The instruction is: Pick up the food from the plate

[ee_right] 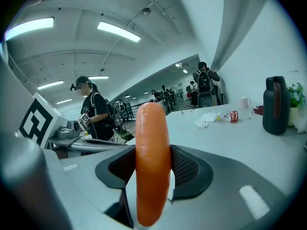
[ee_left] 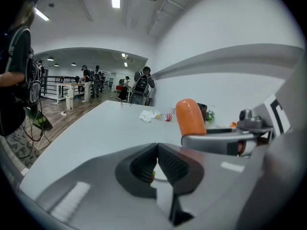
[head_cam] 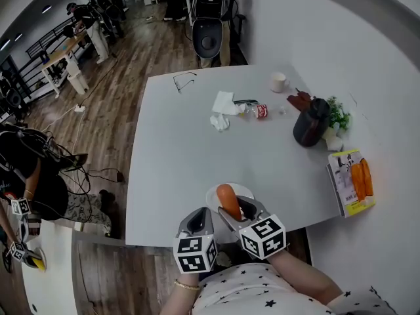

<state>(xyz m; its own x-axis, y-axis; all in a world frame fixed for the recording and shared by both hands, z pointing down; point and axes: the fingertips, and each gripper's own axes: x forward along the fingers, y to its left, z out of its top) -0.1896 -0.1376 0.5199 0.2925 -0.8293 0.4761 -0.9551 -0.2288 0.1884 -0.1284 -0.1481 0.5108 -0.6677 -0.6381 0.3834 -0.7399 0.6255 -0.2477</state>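
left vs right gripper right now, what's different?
Left gripper jaws are pressed together, empty; right gripper jaws stand wide, clamped on the orange food piece. In the head view, the right gripper is over the plate; the left gripper sits beside it. Both hang at the near edge of the table.

food and right hand-held gripper hide most of the plate.

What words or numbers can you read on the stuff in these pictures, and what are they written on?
No text here can be read for sure.
Red can: white writing on it, too small and blurred to read.
Yellow pack at the table's right edge: print too small to read.
Two marker cubes: black-and-white square patterns only, no letters or numbers.
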